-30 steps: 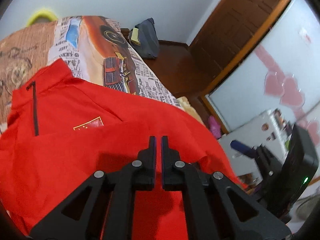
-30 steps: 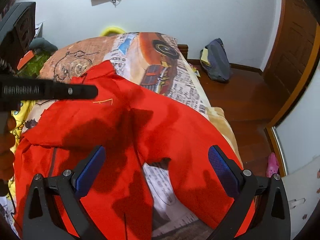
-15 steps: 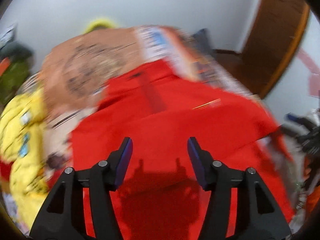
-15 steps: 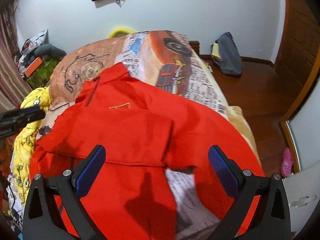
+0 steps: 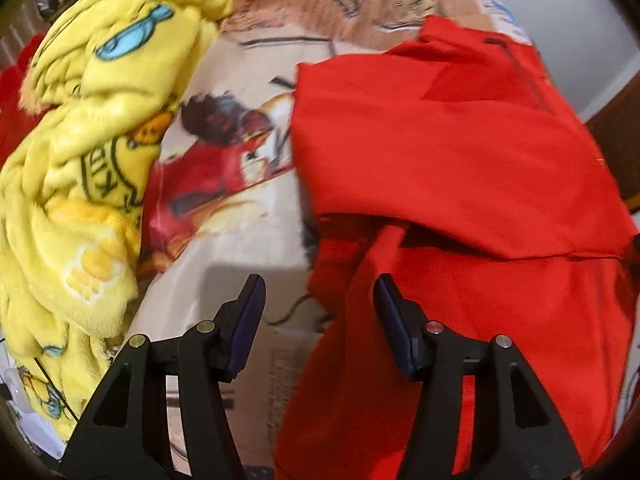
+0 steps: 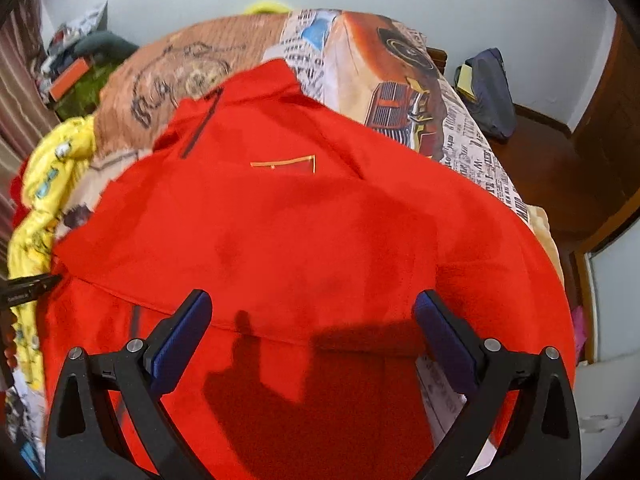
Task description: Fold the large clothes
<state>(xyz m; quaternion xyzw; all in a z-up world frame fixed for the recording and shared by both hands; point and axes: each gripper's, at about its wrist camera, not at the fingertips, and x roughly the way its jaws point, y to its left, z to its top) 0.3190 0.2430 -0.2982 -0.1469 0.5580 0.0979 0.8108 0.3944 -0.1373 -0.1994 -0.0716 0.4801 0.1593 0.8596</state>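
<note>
On the bed point(image 6: 400, 80), a yellow blanket point(image 5: 80, 160) flanks the red shirt point(image 6: 300, 232); left gripper point(image 5: 320, 312) and right gripper point(image 6: 312, 332) gape wide, empty.

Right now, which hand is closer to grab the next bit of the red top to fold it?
Probably the left. The left gripper has open jaws right at the loose edge of the red top. The right gripper, also open, hangs over the flat middle with no edge between its jaws.

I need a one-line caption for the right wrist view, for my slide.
Open right gripper above a partly folded red jacket on a printed bedsheet.
</note>
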